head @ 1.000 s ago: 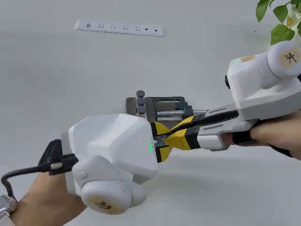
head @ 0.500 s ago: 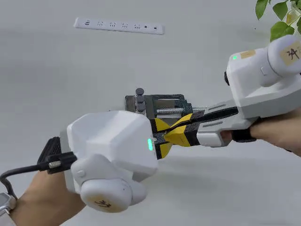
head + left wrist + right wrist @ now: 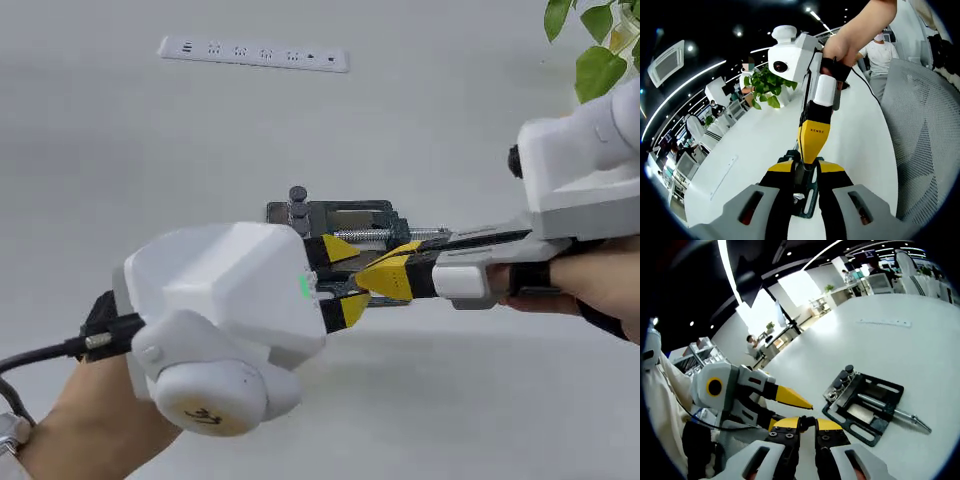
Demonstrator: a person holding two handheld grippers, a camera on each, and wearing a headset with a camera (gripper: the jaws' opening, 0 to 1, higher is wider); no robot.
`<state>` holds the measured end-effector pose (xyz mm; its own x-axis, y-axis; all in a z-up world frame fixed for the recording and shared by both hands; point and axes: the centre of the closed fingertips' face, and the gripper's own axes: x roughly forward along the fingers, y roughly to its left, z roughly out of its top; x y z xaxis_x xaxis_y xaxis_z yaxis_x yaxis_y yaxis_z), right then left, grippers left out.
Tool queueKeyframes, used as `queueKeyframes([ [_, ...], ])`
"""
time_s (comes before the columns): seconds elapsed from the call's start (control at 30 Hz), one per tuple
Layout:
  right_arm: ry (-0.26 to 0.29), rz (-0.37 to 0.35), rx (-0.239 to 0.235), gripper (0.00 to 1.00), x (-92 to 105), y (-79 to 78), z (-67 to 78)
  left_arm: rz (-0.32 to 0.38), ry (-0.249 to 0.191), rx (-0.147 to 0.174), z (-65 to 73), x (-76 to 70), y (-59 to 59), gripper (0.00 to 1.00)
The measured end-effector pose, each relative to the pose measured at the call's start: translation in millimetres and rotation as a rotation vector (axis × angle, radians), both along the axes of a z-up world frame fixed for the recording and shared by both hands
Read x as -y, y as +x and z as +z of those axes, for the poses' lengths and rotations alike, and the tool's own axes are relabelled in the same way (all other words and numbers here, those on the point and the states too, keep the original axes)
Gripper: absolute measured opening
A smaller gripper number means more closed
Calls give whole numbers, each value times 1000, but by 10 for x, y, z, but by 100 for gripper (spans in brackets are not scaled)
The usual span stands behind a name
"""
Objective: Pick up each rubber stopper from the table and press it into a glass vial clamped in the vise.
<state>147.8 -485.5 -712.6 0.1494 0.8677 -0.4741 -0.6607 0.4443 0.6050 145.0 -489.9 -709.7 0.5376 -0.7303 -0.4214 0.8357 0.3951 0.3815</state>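
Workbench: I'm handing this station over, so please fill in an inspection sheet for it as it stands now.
Surface: white table, matte.
Job's things: vise, with three dark stoppers in a row at one end; vials too small to tell.
Clutter: power strip at the far side.
Grippers: left gripper jaws open; right gripper shut on a dark piece, its tip between them.
Cables: black cable behind the left gripper.
Surroundings: plant; office, people.

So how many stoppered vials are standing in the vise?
3 vials, in a row at the vise's end opposite the screw. The left gripper covers part of the vise in the head view, so others may be hidden.
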Motion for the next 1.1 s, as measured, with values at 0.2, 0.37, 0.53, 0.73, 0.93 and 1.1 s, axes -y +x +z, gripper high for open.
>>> queueKeyframes([
  [0.2,232,-139,-168,5,58,89,270,23,-103,-15,121,-9,10,12],
  [0.37,379,-169,-284,5,71,81,443,48,-255,-37,334,33,36,11],
  [0.53,537,-199,-404,5,92,119,589,43,-314,-34,495,63,62,9],
  [0.73,650,-236,-501,5,67,77,692,46,-392,-39,669,114,55,8],
  [0.93,710,-242,-547,5,39,35,782,42,-441,-56,744,138,45,8],
  [1.1,746,-219,-582,5,44,-11,858,9,-485,-81,830,148,-2,7],
])
